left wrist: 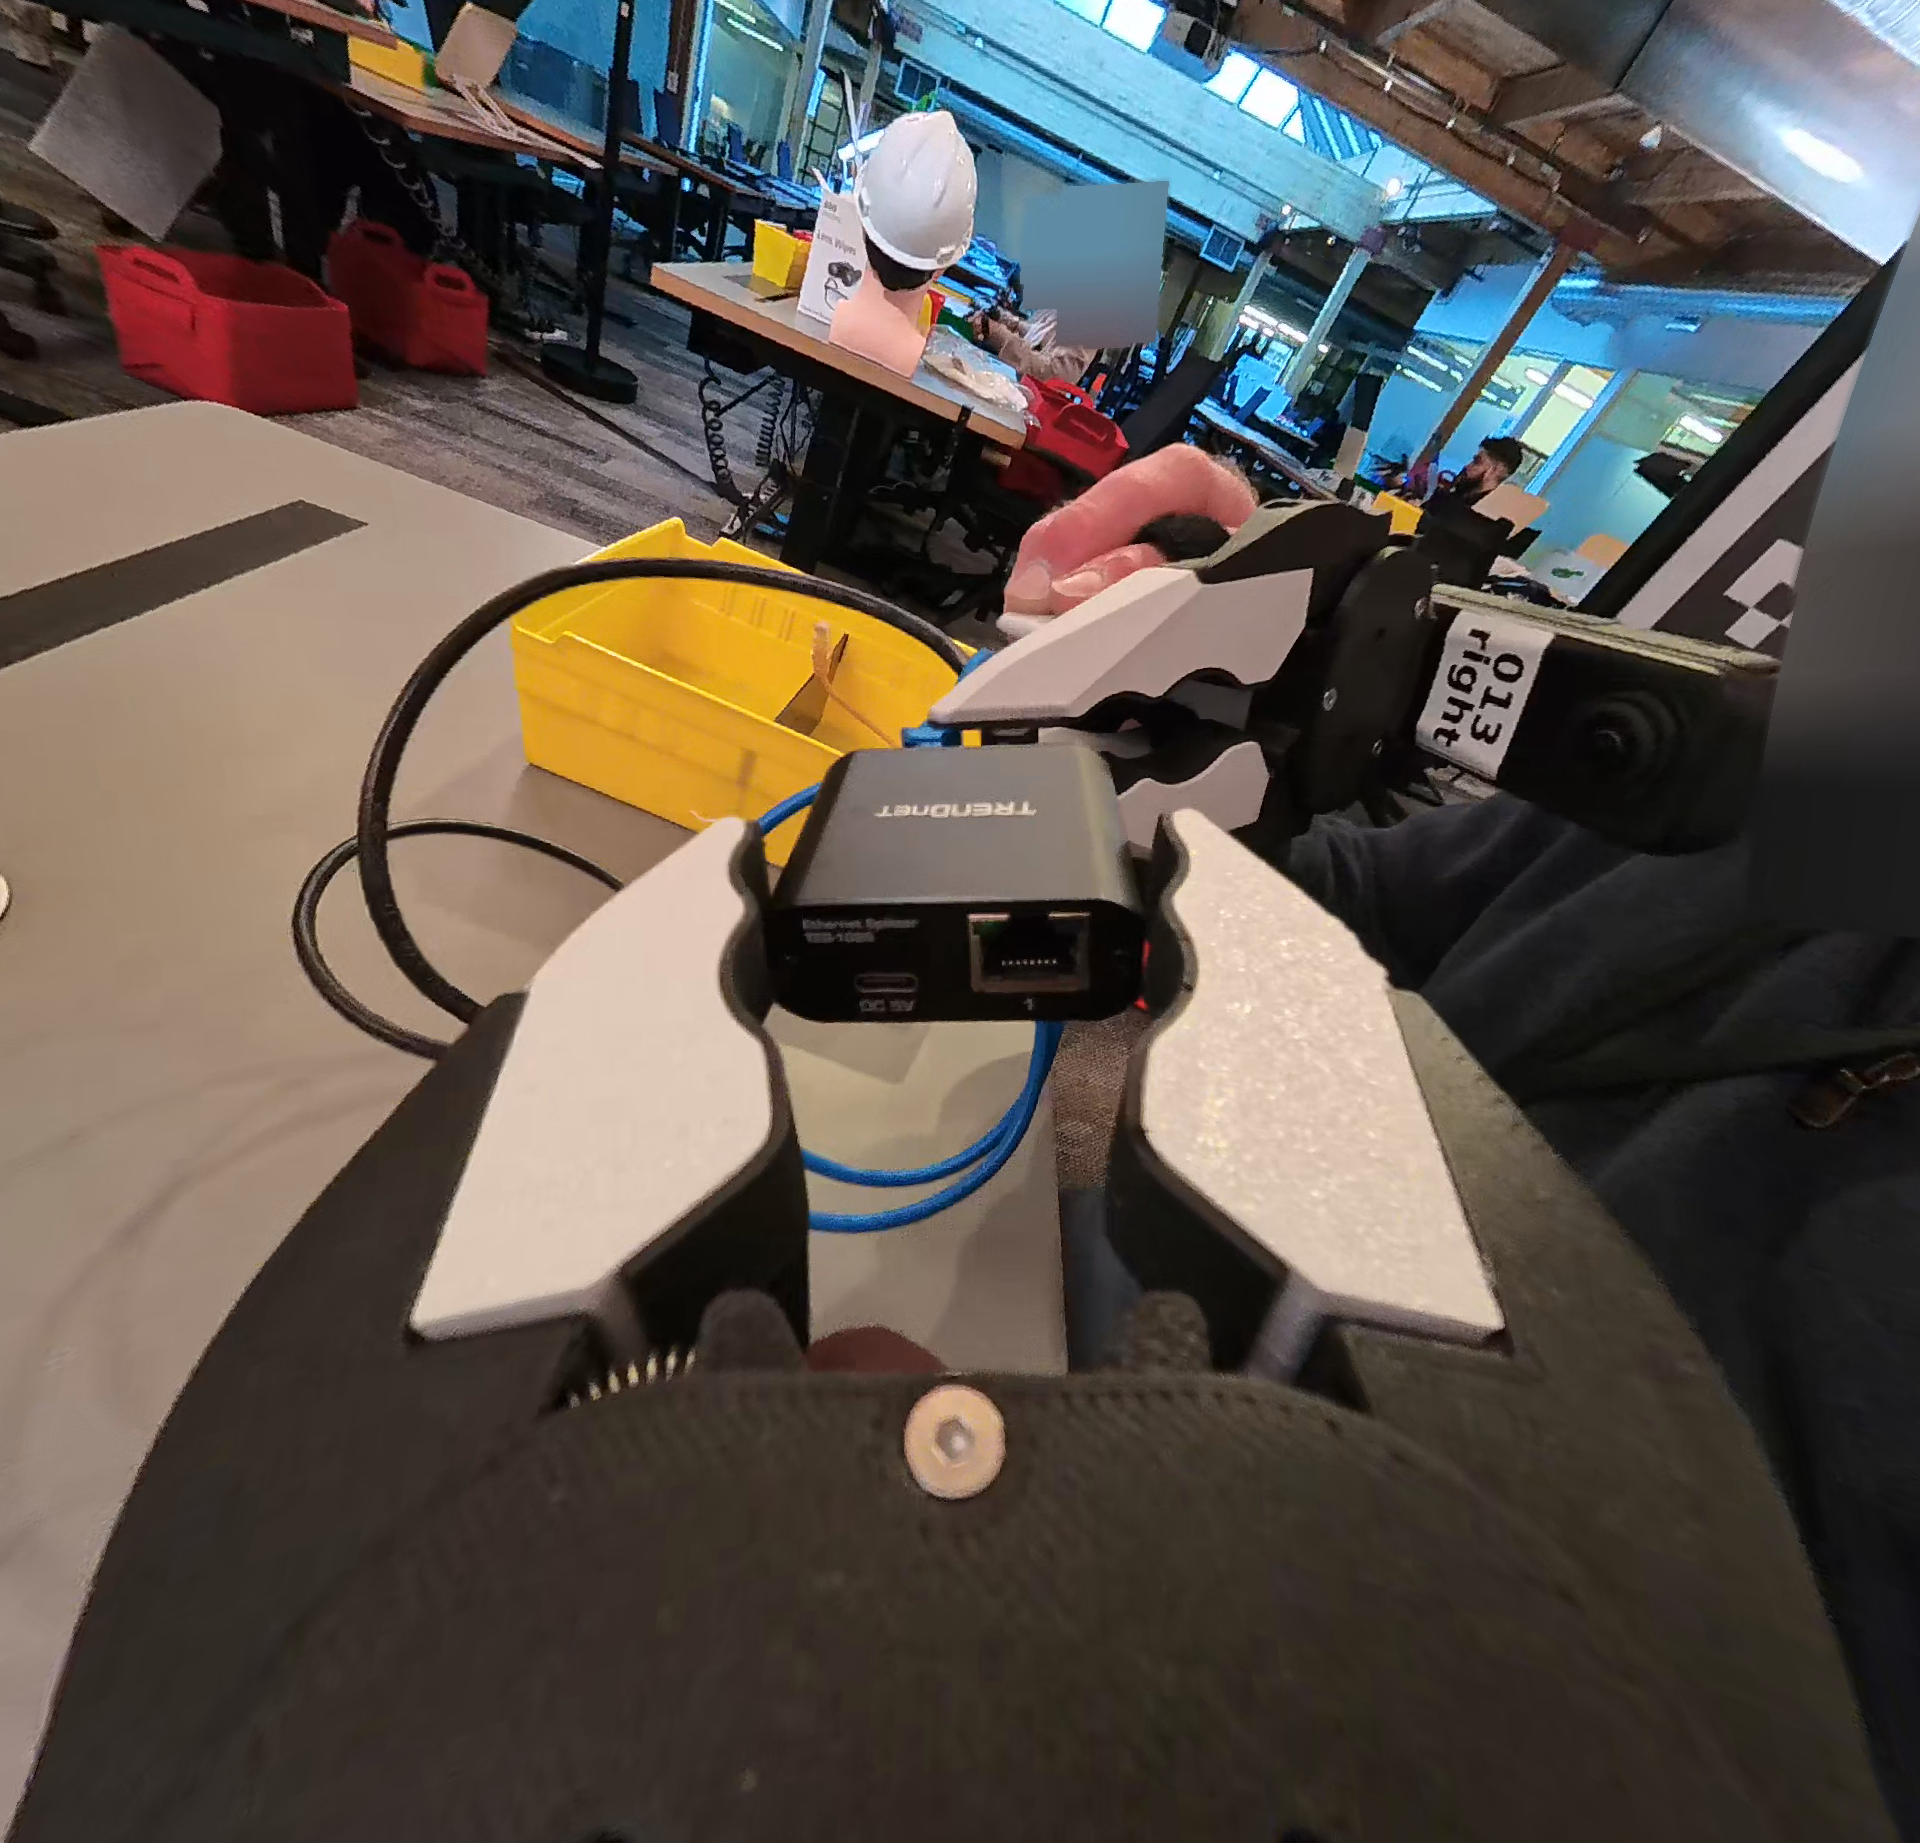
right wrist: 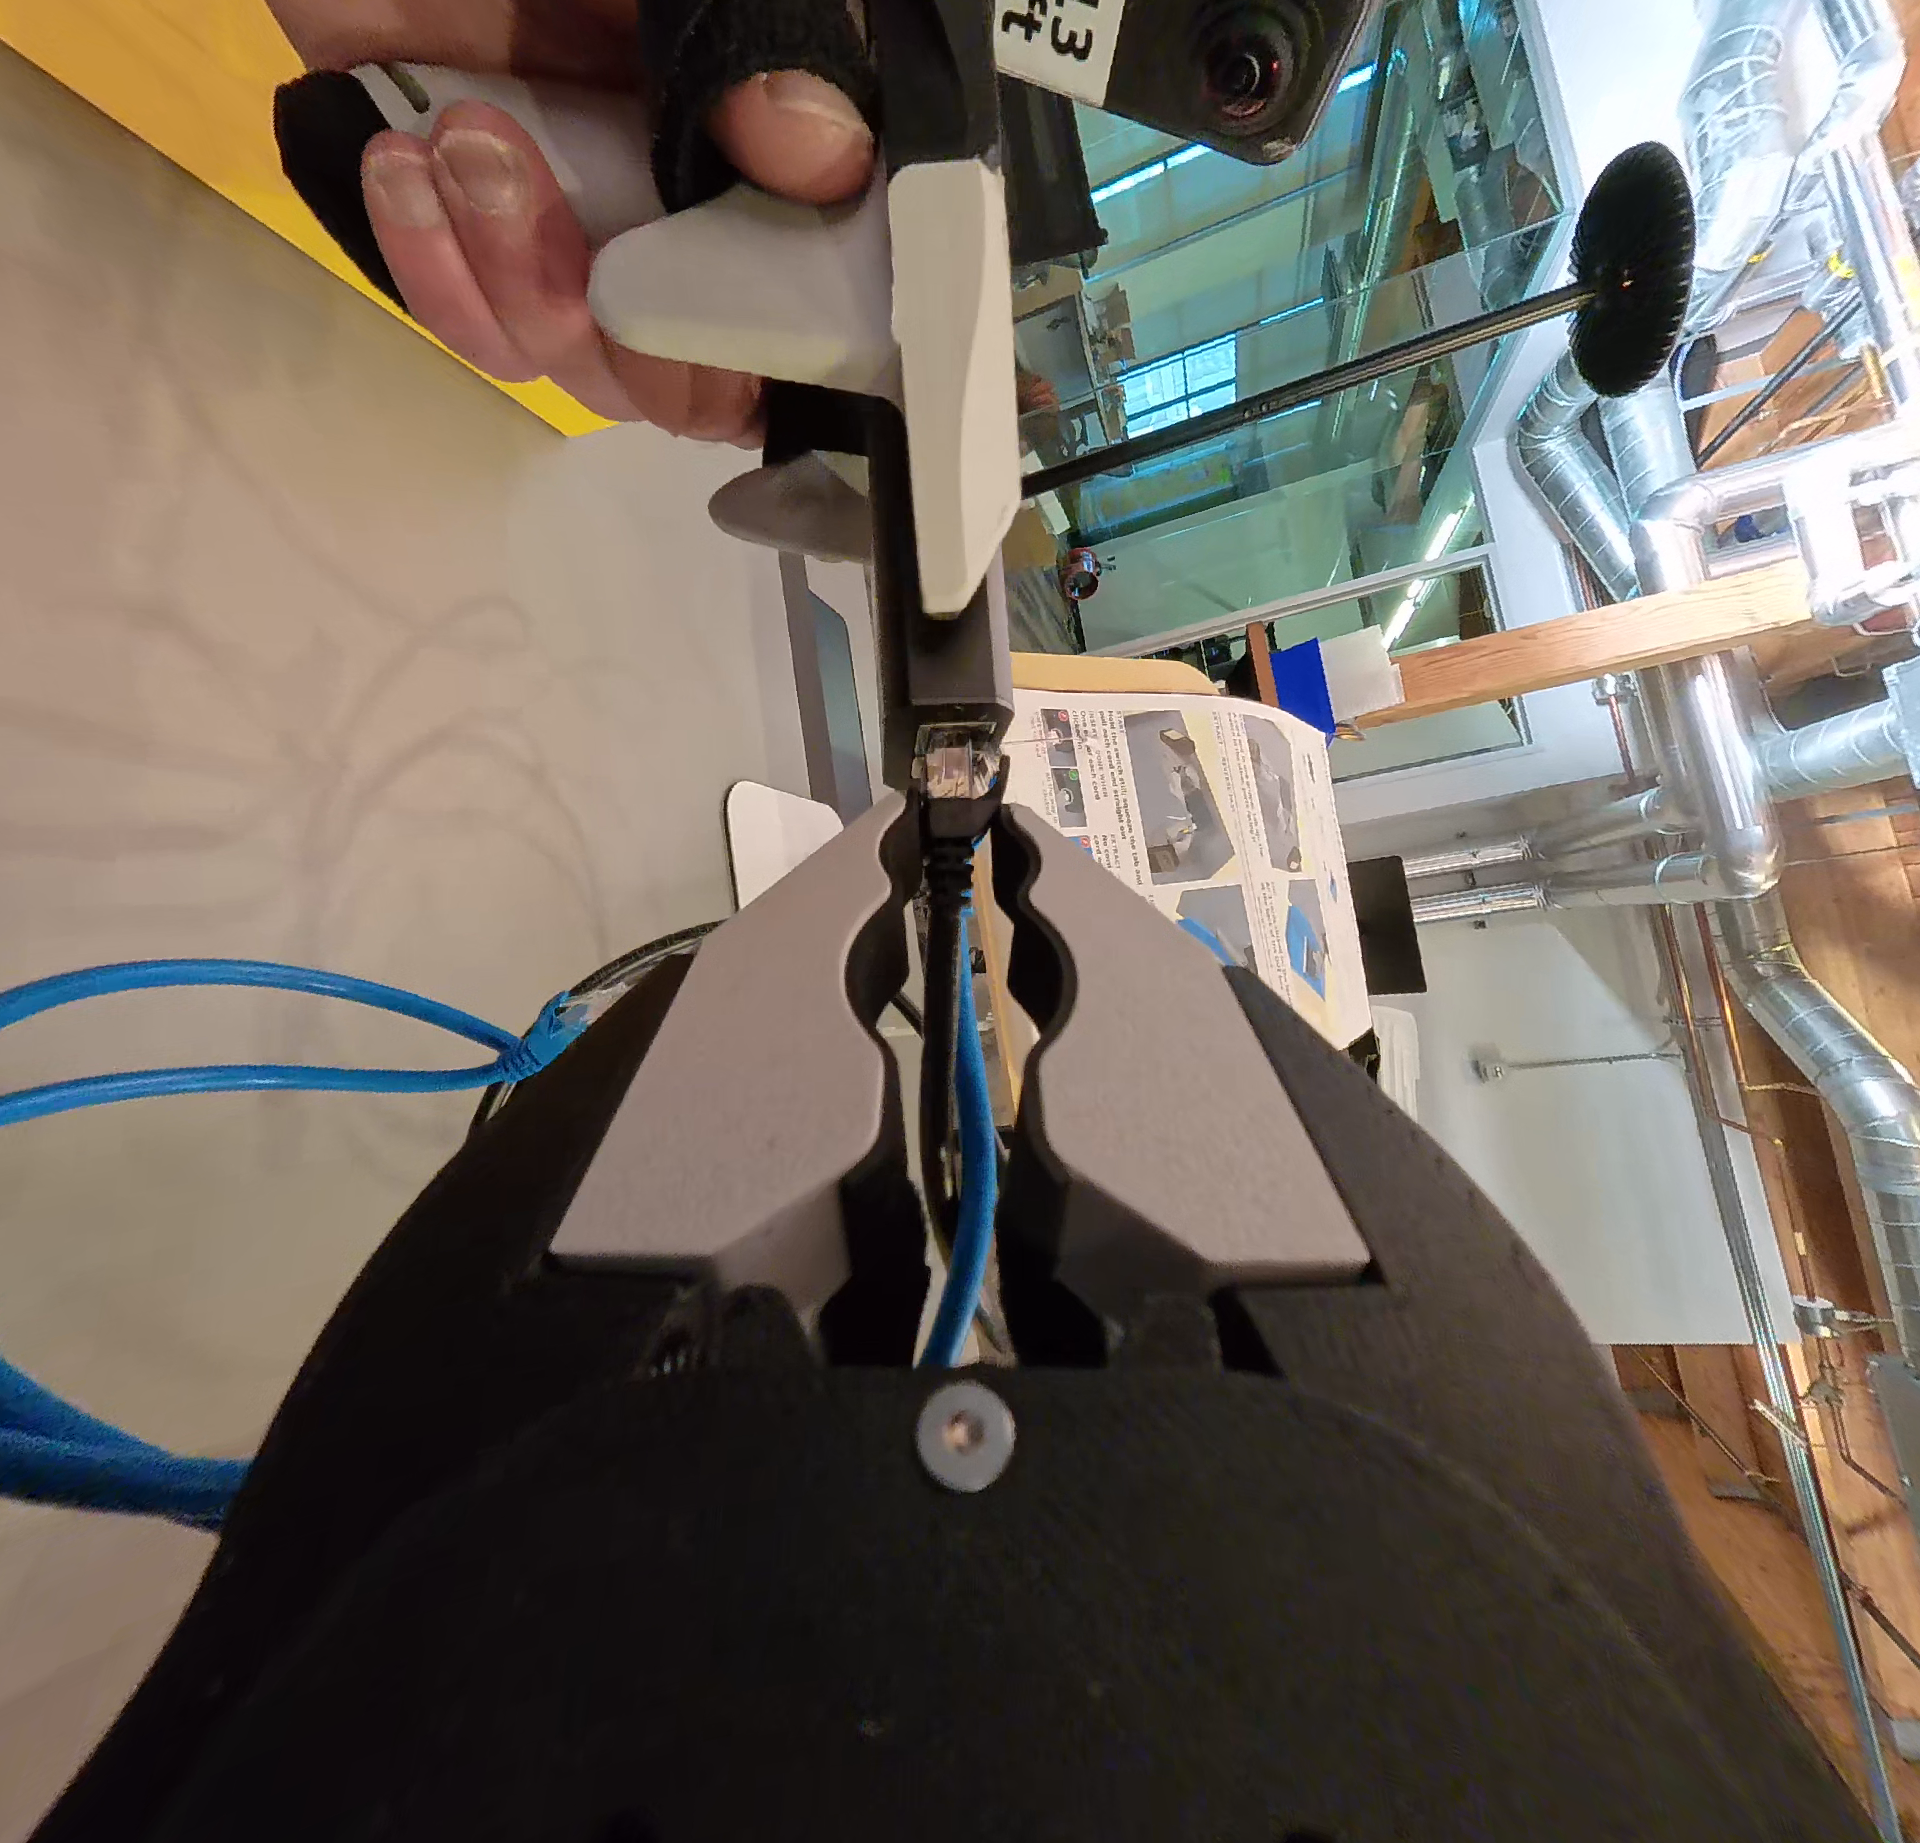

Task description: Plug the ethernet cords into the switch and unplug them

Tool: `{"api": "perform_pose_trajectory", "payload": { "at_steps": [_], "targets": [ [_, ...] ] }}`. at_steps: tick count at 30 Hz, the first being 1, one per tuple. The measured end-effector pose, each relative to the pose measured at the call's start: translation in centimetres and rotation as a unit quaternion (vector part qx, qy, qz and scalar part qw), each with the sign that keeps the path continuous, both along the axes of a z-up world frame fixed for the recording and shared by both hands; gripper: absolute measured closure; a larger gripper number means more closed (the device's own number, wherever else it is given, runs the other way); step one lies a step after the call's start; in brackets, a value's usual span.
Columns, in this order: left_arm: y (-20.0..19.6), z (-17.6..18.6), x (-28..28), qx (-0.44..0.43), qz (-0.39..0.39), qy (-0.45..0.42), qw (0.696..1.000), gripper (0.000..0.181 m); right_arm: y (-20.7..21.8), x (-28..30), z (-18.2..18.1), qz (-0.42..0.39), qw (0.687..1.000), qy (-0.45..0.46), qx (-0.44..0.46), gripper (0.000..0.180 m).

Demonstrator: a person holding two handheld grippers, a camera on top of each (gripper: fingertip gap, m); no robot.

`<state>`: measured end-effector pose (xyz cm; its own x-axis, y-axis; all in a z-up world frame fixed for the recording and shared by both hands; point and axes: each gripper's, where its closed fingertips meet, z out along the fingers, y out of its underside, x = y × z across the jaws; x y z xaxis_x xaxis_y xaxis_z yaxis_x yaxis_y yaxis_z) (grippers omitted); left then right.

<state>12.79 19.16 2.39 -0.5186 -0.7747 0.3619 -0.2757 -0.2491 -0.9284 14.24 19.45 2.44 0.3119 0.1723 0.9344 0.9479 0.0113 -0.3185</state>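
Observation:
My left gripper (left wrist: 956,858) is shut on the black switch (left wrist: 961,827) and holds it above the table. An empty port (left wrist: 1029,952) faces the left wrist camera. My right gripper (left wrist: 1029,733) is at the switch's far side. In the right wrist view my right gripper (right wrist: 951,817) is shut on the black cord's plug boot (right wrist: 948,837). Its clear plug (right wrist: 958,767) sits at the mouth of a port on the switch (right wrist: 940,661); how deep I cannot tell. The black cord (left wrist: 374,754) loops over the table. A blue cord (right wrist: 971,1118) runs between my right fingers, and its free plug (right wrist: 540,1037) hangs at the left.
A yellow bin (left wrist: 665,671) stands on the grey table (left wrist: 187,858) just behind the switch. A person's dark sleeve (left wrist: 1610,1014) fills the right side. A printed instruction sheet (right wrist: 1205,858) lies beyond the switch. Red bins (left wrist: 229,328) stand on the floor behind. Only a small space, under 4 cm, lies between the two pairs of fingers.

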Motion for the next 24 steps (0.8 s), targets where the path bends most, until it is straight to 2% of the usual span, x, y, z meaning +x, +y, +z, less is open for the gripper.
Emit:
{"api": "perform_pose_trajectory", "payload": {
  "at_steps": [24],
  "targets": [
    [-0.03,0.09,-0.35,0.013,-0.004,0.000,1.000,0.119,-0.21,0.35,0.12,0.010,1.000,0.019,0.009,0.169]
  ]
}}
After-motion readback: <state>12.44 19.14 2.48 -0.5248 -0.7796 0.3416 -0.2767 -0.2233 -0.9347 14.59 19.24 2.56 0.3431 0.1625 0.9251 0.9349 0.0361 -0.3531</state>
